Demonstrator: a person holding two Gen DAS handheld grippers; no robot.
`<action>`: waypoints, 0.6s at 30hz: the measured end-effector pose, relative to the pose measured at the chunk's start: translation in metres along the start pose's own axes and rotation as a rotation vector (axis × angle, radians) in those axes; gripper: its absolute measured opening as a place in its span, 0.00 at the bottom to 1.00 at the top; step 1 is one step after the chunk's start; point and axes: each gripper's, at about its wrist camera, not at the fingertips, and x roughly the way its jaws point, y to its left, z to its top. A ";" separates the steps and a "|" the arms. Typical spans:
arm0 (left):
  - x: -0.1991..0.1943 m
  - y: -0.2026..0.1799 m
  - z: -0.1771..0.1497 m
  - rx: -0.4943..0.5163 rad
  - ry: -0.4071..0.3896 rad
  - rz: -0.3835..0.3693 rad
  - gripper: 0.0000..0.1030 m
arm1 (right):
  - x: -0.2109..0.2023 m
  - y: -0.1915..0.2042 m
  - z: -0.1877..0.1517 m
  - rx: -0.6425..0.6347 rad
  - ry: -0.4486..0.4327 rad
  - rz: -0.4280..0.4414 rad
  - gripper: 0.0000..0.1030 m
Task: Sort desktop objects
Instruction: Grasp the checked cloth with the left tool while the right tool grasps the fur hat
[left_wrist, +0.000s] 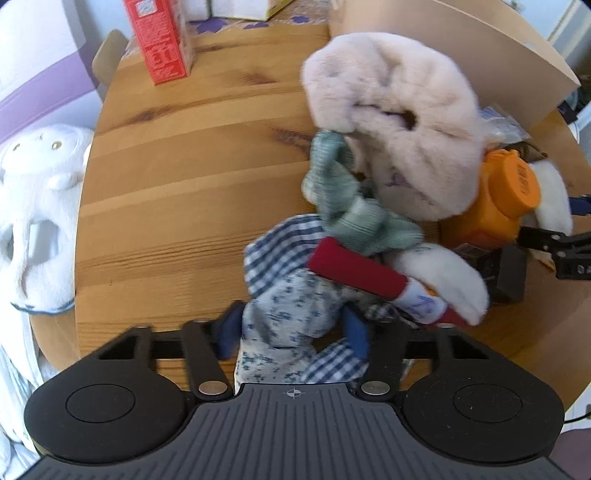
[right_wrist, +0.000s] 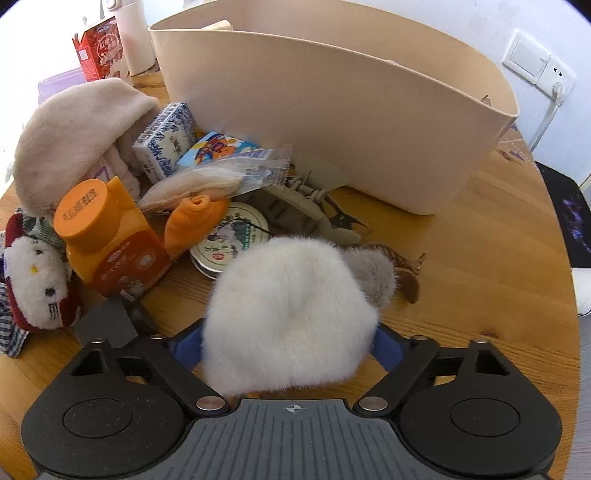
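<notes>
Beside the tall beige plastic bin (right_wrist: 332, 110), whose inside stays hidden behind its wall, the white fluffy pompom (right_wrist: 288, 317) covers the right gripper's blue fingertips (right_wrist: 388, 347), while the blue-patterned cloth doll (left_wrist: 291, 325) conceals most of the left gripper's blue pads (left_wrist: 356, 332).

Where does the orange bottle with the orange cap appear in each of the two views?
Left wrist view: orange bottle at the right, behind the plush pile.
Right wrist view: same bottle at the left, upright, beside the white plush cat.
Shared landmark: the beige bin, also.
</notes>
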 end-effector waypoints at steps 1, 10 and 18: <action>0.000 -0.002 0.000 0.007 0.001 0.004 0.44 | 0.001 0.000 -0.001 0.006 0.001 0.008 0.76; -0.009 -0.001 -0.010 -0.023 0.008 -0.042 0.20 | -0.013 -0.001 -0.008 0.043 -0.038 0.019 0.25; -0.030 0.002 -0.030 -0.047 -0.070 0.009 0.17 | -0.024 -0.003 -0.024 0.068 -0.051 0.017 0.24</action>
